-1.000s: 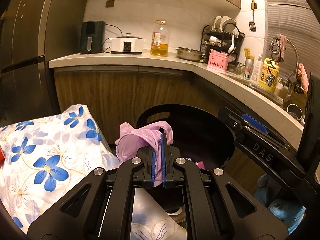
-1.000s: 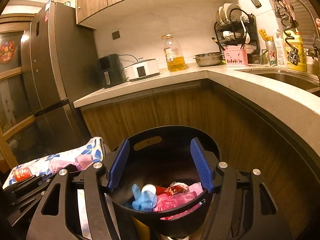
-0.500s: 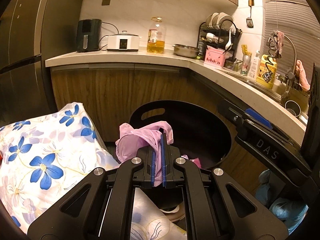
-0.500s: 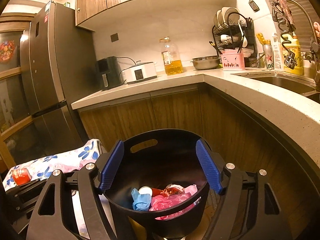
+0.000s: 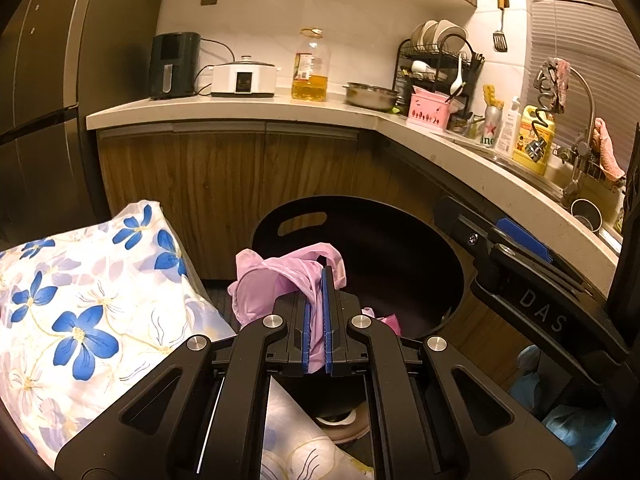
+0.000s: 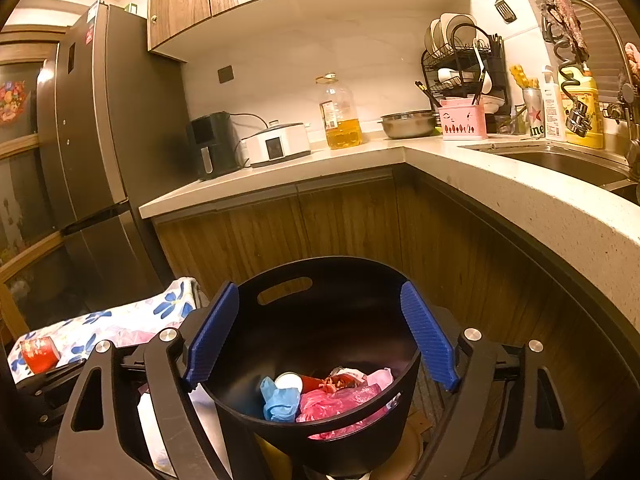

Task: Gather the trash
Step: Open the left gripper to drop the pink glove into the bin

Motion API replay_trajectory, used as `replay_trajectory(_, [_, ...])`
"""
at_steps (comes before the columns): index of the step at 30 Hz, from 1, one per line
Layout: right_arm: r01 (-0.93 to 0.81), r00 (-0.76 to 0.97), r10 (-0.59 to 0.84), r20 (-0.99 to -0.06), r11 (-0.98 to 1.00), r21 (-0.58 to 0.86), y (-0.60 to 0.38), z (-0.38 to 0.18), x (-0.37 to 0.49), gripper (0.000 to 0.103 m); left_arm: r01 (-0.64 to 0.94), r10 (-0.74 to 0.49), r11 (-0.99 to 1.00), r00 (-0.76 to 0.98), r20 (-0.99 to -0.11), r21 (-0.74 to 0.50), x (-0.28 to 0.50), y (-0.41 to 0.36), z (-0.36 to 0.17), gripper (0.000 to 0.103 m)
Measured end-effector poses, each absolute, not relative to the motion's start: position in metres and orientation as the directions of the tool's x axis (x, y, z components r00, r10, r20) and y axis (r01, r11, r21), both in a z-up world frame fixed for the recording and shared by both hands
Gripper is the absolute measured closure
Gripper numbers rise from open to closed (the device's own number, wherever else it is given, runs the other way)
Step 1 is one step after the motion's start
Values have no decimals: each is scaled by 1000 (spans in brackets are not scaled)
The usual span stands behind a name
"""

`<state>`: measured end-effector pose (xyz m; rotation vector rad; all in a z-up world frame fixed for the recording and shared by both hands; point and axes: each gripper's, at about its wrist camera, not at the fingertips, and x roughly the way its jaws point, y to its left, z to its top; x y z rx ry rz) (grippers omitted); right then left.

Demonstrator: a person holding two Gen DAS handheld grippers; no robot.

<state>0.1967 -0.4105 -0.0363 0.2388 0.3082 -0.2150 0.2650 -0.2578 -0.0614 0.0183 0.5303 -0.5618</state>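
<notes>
Left gripper (image 5: 316, 312) pinched tight on pink plastic bag (image 5: 280, 280), held at the 9 o'clock rim of the black bin (image 5: 400, 248). Right gripper (image 6: 320, 340): its 2 jaws have just been opening, now wide, nothing between the pads, bin trash beyond. To do it well: carry bag toward 3 o'clock over bin's centre, then release so it doesn't snag the rim.

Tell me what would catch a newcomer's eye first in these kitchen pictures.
Probably the crumpled pink plastic bag pinched in the left gripper, held just in front of the black bin. Next, the right gripper, whose jaws have just been opening with nothing between them, frames that bin with blue, pink and red trash at its bottom. A blue-flowered cloth brightens the left.
</notes>
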Motion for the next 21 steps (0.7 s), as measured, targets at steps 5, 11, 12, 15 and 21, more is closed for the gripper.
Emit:
replay_trajectory(5, [264, 929, -196, -312, 946, 190, -412, -35, 194, 22, 523, -506, 845, 719, -477, -108, 268, -266, -57, 99])
replay_trajectory(11, [295, 928, -236, -288, 937, 186, -416, -31, 187, 22, 536, -520, 837, 723, -455, -106, 272, -276, -47, 99])
replay_trajectory(12, [299, 928, -240, -286, 936, 188, -417, -31, 186, 22, 540, -525, 835, 721, -452, -108, 273, -277, -46, 99])
replay_trajectory(15, [316, 925, -256, -281, 929, 193, -420, -30, 184, 22, 546, -531, 831, 722, -444, -105, 273, -284, -47, 99])
replay_trajectory(21, [335, 920, -272, -281, 919, 206, -426, -31, 181, 22, 565, -555, 814, 690, -465, -134, 282, -287, -62, 91])
